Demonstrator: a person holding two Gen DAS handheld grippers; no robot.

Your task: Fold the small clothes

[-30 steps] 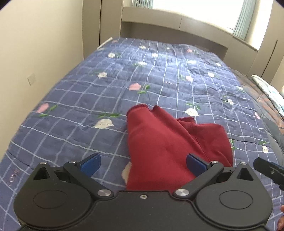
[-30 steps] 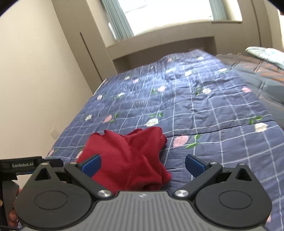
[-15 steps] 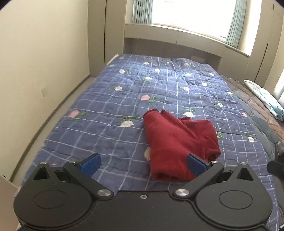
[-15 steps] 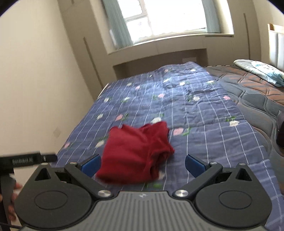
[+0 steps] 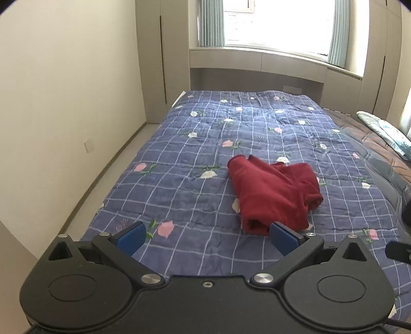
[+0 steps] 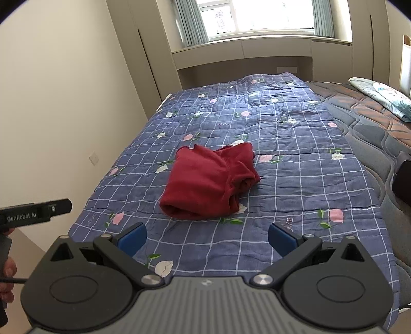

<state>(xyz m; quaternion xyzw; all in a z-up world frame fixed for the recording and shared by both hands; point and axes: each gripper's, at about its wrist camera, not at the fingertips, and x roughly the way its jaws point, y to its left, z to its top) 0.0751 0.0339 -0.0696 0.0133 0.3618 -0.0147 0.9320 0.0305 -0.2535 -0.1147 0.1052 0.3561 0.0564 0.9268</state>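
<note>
Left hand-held gripper point(image 5: 208, 237) was held level above the near end of the bed, blue pads wide apart w/ nothing between them. Right hand-held gripper point(image 6: 206, 237) sat in a like pose, jaws equally spread & empty. In the right wrist view, the left unit's black body, marked "GenRobot.AI", showed at the left edge w/ part of the person's hand point(image 6: 7, 269) below it.

Red garment point(image 5: 276, 196) lay folded into a compact bundle on the blue checked quilt point(image 5: 179, 185), approx. mid-width of the bed & nearer its foot. Rolled fold faced the cameras; looser layers & a frilled edge lay at the far side. No gripper touched it.

Vs. 1.0 s earlier: both grippers had pulled back & up, so the garment sat farther off & smaller in each view; its shape was unchanged.

Beyond: bare brown mattress point(image 6: 372, 113) to the right, carrying a pale floral pillow point(image 6: 380, 92); window w/ teal curtains point(image 5: 212, 23) at the far wall.
</note>
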